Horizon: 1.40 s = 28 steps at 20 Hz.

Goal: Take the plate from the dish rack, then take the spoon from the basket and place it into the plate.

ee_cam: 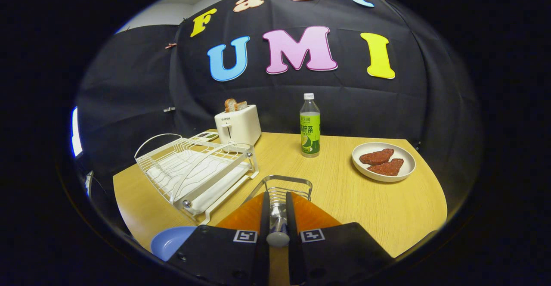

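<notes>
While the white dish rack (196,169) at centre left stands empty and the blue plate (172,240) lies at lower left, the gripper (277,217) clamps the metal spoon (277,230) over the wire basket (284,187); placing it in the plate remains.

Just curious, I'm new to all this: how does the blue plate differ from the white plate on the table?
The blue plate is blue and lies bare beside the tool, near the dish rack. The white plate sits farther off, beyond the fingers, and carries two reddish-brown slices. The blue plate is partly hidden by the tool; the white plate is in full view. Both are round and rest flat on the wooden table.
</notes>
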{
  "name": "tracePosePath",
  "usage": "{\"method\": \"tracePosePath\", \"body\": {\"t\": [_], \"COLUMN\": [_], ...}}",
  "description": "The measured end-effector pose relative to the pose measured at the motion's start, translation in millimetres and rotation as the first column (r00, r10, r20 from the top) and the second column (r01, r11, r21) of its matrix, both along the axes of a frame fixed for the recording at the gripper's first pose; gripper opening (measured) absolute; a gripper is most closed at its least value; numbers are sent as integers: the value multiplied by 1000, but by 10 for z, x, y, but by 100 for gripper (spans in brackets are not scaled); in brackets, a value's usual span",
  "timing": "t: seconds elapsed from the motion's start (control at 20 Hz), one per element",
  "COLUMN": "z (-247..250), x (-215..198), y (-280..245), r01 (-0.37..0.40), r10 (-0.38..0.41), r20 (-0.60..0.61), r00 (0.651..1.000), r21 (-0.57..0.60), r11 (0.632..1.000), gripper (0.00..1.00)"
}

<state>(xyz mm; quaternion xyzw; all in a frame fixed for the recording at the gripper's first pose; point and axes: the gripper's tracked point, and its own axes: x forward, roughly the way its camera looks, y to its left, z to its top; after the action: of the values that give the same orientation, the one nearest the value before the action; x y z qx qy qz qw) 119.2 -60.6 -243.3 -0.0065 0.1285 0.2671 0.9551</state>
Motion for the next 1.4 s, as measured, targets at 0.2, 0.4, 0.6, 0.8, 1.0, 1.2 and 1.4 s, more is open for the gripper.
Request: {"method": "tracePosePath", "body": {"t": [0.2,0.4,0.6,0.8,1.0,1.2,1.4], "z": [53,328,629,956,1161,1101,788], "x": [5,7,-48,-272,-619,-984,-1272], "y": [11,-1,-62,-66,83,305,532], "r01": [-8,3,3,-37,-109,-197,-289], "r10": [8,-3,-3,37,108,197,290], "r20": [-15,-10,8,19,21,3,-33], "r00": [1000,1000,1000,999,994,980,957], "r21": [-15,19,22,34,50,38,16], "r11": [1000,1000,1000,999,993,980,957], "gripper": [19,19,19,19,19,19,19]}}
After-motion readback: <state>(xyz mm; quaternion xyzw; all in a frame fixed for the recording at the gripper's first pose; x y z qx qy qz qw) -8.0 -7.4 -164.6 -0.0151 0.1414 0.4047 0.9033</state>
